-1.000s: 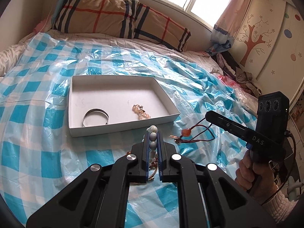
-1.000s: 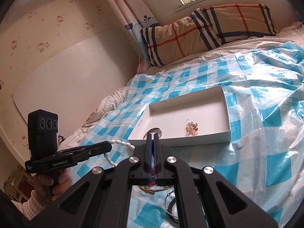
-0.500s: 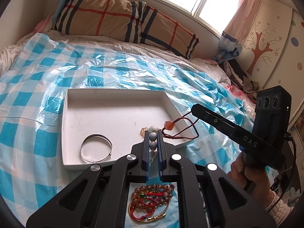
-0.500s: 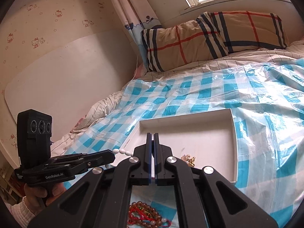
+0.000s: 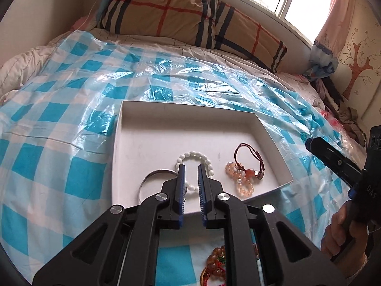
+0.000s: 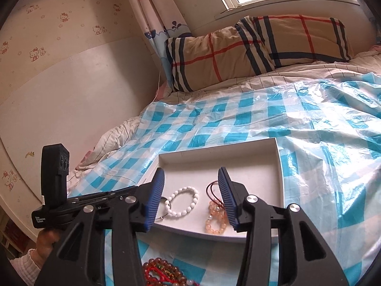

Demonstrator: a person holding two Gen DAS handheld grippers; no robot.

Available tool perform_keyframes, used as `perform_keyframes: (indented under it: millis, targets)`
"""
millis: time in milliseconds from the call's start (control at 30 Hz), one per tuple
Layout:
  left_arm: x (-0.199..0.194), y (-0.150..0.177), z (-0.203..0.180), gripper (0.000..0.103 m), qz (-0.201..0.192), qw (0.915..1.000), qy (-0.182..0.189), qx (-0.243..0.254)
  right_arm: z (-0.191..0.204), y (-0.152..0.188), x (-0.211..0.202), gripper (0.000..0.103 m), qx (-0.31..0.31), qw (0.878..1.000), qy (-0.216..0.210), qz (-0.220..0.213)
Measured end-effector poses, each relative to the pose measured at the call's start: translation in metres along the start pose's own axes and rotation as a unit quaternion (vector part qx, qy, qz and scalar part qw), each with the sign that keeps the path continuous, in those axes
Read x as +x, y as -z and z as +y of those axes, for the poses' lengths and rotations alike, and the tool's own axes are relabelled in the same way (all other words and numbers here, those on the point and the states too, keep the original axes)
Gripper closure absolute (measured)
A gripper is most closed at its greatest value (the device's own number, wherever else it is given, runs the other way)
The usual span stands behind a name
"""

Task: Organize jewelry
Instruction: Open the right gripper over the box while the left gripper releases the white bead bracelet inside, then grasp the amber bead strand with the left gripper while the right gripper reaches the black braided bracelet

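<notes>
A: What is the biggest thing here?

B: The bed (image 5: 71,124). A blue and white checked plastic sheet (image 6: 321,124) covers most of it, and a plaid pillow (image 5: 190,21) lies along the head edge, under the window.

A: And on the sheet?

B: A shallow white box (image 5: 190,128), open on top. It lies near the middle of the bed, nearer to the foot edge than to the pillow.

A: Where are the tools?

B: The left tool (image 5: 189,186) is over the near wall of the box. Its jaws are released, with a narrow gap, and they grasp nothing. The right tool (image 6: 191,195) is over the same near wall; its jaws stand wide apart and are also empty. In the left view it is at the right side, outside the box.

A: Where is the jewelry?

B: Four pieces lie in the near half of the box. The white bead bracelet (image 6: 183,202) lies flat just in front of the left tool, and it touches the silver bangle (image 5: 152,178) beside it, toward the left edge of the bed. The peach bead bracelet (image 5: 240,181) is nearer the right wall of the box, and the red cord bracelet (image 5: 247,159) with an orange stone lies partly on top of it.

A: Is something outside the box?

B: Yes, brown and red beaded strands (image 6: 164,274) lie on the sheet by the foot edge, under the tools.
</notes>
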State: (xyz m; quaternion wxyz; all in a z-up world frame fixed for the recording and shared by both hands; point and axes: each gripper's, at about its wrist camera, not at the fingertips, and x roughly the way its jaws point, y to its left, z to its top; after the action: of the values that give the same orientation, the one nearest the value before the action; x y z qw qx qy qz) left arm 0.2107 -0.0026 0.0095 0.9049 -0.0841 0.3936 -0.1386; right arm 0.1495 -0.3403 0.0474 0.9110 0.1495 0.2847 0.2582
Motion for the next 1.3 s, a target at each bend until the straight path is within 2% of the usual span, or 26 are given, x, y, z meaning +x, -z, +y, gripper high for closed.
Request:
perform_keyframes:
  millis: [100, 233, 367, 500, 667, 767, 867, 1033, 1200, 1300]
  targets:
    - [-0.015, 0.016, 0.002, 0.092, 0.005, 0.9999, 0.004, 0.011, -0.001, 0.014, -0.019, 0.057, 0.003, 1.000, 0.003, 0.011]
    - [-0.023, 0.043, 0.004, 0.091, 0.031, 0.9992, 0.020, 0.015, -0.004, 0.042, -0.039, 0.057, 0.013, 0.999, 0.011, 0.039]
    - [-0.018, 0.069, 0.000, 0.091, 0.068, 0.9964, 0.042, 0.027, -0.011, 0.073, -0.046, 0.057, 0.027, 0.996, 0.020, 0.081]
    - [-0.006, 0.080, -0.009, 0.089, 0.088, 0.9938, 0.056, 0.039, -0.018, 0.096, -0.046, 0.057, 0.031, 0.992, 0.029, 0.122]
    - [0.007, 0.067, -0.022, 0.089, 0.080, 0.9930, 0.068, 0.054, -0.020, 0.107, -0.036, 0.059, 0.025, 0.987, 0.027, 0.155]
    - [0.022, 0.067, -0.037, 0.087, 0.104, 0.9878, 0.076, 0.087, -0.015, 0.114, -0.030, 0.059, 0.014, 0.985, 0.017, 0.172]
    - [0.030, 0.082, -0.046, 0.087, 0.134, 0.9816, 0.072, 0.116, -0.013, 0.122, -0.023, 0.059, 0.008, 0.982, 0.016, 0.189]
    - [0.019, 0.106, -0.043, 0.088, 0.164, 0.9761, 0.068, 0.126, -0.010, 0.128, -0.027, 0.060, 0.008, 0.981, 0.017, 0.195]
    - [-0.007, 0.126, -0.042, 0.089, 0.188, 0.9678, 0.072, 0.151, -0.003, 0.137, -0.039, 0.067, 0.005, 0.979, 0.016, 0.204]
    - [-0.013, 0.124, -0.038, 0.088, 0.187, 0.9687, 0.068, 0.149, -0.006, 0.136, -0.039, 0.068, 0.005, 0.978, 0.023, 0.207]
